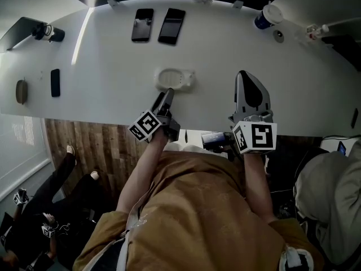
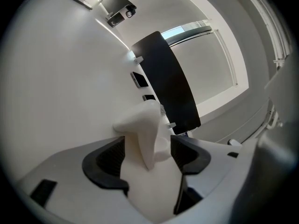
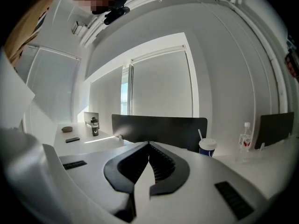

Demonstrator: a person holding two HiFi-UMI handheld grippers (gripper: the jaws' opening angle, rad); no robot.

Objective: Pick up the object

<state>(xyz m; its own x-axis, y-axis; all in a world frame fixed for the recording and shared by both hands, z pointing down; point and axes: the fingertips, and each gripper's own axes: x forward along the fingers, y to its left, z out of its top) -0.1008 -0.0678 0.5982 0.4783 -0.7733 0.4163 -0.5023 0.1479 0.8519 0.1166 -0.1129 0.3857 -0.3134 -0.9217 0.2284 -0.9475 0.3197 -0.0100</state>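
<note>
A white soap dish lies on the white table, near its front edge. My left gripper reaches it from the near side, with its tip at the dish's near rim. In the left gripper view the jaws stand wide apart and the dish's white rim rises between them; I see no pad pressing on it. My right gripper hovers over bare table to the dish's right. Its jaws meet, with nothing between them.
Two dark phones lie at the back of the table. A lidded cup and a bottle stand at the back right. A small black device and an oval thing lie far left.
</note>
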